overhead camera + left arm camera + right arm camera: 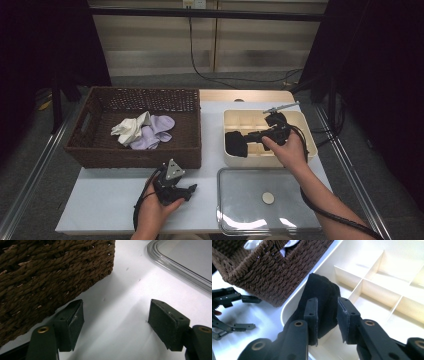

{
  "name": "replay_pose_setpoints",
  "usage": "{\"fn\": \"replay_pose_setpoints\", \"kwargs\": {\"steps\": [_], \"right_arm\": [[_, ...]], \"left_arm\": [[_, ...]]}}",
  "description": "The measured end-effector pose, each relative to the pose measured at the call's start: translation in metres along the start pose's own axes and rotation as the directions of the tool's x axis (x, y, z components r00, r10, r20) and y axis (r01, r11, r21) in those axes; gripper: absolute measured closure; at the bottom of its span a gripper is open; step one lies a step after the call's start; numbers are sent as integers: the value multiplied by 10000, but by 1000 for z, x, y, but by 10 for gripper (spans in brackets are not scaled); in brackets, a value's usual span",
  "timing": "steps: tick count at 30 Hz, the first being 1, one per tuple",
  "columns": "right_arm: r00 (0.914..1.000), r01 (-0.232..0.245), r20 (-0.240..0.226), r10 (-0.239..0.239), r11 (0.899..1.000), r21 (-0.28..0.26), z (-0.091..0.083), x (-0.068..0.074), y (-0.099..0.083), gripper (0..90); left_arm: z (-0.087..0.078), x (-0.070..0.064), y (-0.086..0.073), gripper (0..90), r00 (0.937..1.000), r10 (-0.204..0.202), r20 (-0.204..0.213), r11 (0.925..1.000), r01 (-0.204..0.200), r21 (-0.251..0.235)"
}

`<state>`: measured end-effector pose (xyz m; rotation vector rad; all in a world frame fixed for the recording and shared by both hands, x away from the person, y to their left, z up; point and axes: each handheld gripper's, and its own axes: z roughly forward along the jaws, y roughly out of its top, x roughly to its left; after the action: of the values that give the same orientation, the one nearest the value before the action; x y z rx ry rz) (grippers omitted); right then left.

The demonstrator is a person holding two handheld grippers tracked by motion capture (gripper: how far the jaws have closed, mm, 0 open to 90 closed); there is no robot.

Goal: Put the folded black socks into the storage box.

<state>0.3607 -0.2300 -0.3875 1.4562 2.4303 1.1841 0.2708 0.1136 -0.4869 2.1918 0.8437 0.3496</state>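
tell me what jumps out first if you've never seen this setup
The right tool grips a black sock over the cream divided box at the table's right. A brown woven basket on the left holds white and lilac socks. The left tool rests open on the white table, beside a clear lid.

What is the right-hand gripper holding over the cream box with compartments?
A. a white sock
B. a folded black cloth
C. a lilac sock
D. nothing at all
B: the right gripper pinches a folded black cloth between its jaws, above the left end of the cream divided box.
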Motion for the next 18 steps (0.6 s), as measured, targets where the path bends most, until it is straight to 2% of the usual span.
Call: {"fn": "replay_pose_setpoints", "kwargs": {"steps": [4,7,9,16,18], "right_arm": [[9989,364,278,-373,9988,324,-3,4,8,810],[9987,468,176,-478,9973,563,-4,6,13,870],[9971,680,265,-709,9928,982,-3,9,17,900],[9922,1117,350,-1196,9781,1756,-3,19,31,900],[9912,1195,353,-1278,9763,1807,-4,21,35,900]], "left_arm": [[0,0,0,284,10000,3,17,10000,-3,-32],[0,0,0,284,10000,5,0,10000,-5,-13],[0,0,0,284,10000,8,16,10000,-8,-26],[0,0,0,283,10000,12,15,10000,-12,-25],[0,0,0,284,10000,5,3,10000,-5,-6]]}}
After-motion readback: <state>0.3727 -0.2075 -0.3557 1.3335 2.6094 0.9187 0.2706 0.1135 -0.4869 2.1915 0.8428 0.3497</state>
